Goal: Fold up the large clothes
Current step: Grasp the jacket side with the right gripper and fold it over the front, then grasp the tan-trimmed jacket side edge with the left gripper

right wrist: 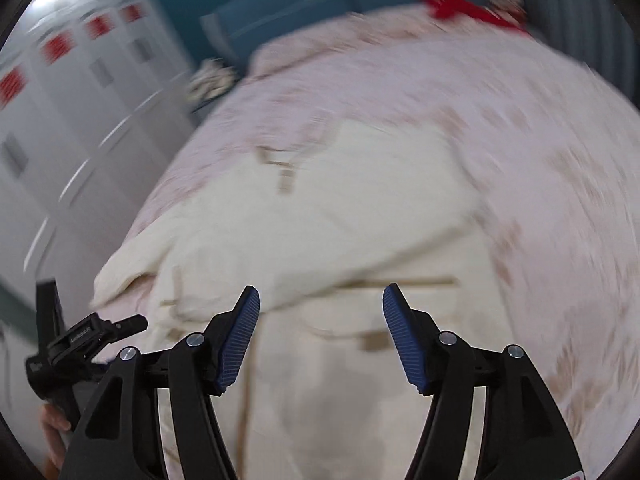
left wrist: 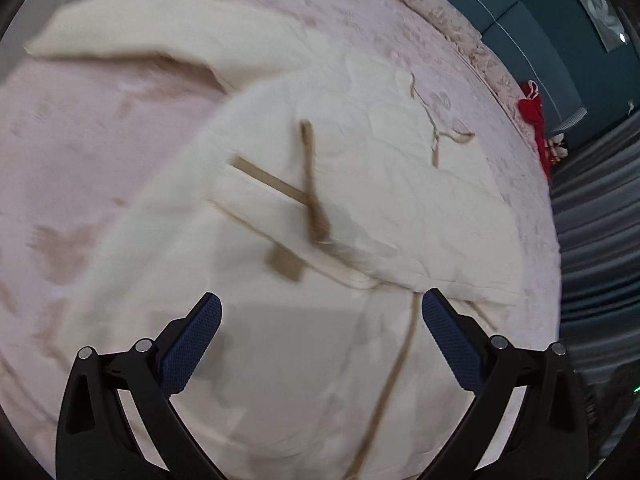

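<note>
Left wrist: my left gripper [left wrist: 322, 312] hangs open, empty, above the cream garment [left wrist: 360, 184] spread on the pink bedspread [left wrist: 80, 140]. Right wrist: my right gripper [right wrist: 320, 304] is open too; soft, floppy cloth, best pinched at a hem.

Both grippers spread, nothing between the pads

The left gripper [left wrist: 321, 305] tilts downward with its blue pads [left wrist: 191, 345] wide apart. The right gripper [right wrist: 321, 298] also stands parted, holding nothing; a hand [right wrist: 54, 426] shows at its lower left edge.
</note>
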`<state>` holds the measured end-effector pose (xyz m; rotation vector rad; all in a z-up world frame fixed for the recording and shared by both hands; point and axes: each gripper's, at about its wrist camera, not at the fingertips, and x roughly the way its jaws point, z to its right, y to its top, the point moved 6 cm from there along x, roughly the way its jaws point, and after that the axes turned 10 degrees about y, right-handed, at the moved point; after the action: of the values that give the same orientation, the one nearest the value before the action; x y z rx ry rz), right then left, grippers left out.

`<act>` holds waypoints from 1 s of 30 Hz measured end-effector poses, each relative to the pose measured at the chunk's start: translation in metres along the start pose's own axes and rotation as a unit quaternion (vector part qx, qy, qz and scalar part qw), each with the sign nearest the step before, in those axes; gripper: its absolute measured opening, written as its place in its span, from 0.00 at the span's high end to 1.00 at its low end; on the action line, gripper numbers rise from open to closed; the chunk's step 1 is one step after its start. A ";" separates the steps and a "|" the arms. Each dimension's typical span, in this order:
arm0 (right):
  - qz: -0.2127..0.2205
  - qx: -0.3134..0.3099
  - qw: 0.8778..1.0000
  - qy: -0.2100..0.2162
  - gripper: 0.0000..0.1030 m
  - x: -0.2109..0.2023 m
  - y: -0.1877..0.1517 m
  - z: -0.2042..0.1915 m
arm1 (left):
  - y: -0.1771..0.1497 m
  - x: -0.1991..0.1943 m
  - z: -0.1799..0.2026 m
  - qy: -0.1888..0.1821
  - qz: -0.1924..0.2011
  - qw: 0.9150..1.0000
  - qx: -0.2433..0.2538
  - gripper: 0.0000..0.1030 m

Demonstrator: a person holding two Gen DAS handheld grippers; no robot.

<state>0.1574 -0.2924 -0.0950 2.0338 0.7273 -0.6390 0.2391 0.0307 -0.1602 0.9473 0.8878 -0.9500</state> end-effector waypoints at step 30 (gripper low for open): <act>0.005 0.131 0.991 -0.030 0.52 0.091 0.037 0.107 | 0.041 0.048 0.029 0.013 -0.029 0.998 -0.052 0.56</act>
<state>0.2282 -0.3774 -0.1888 2.2438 0.6235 -0.8222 0.2985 0.0033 -0.1841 0.8502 0.9832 -0.9332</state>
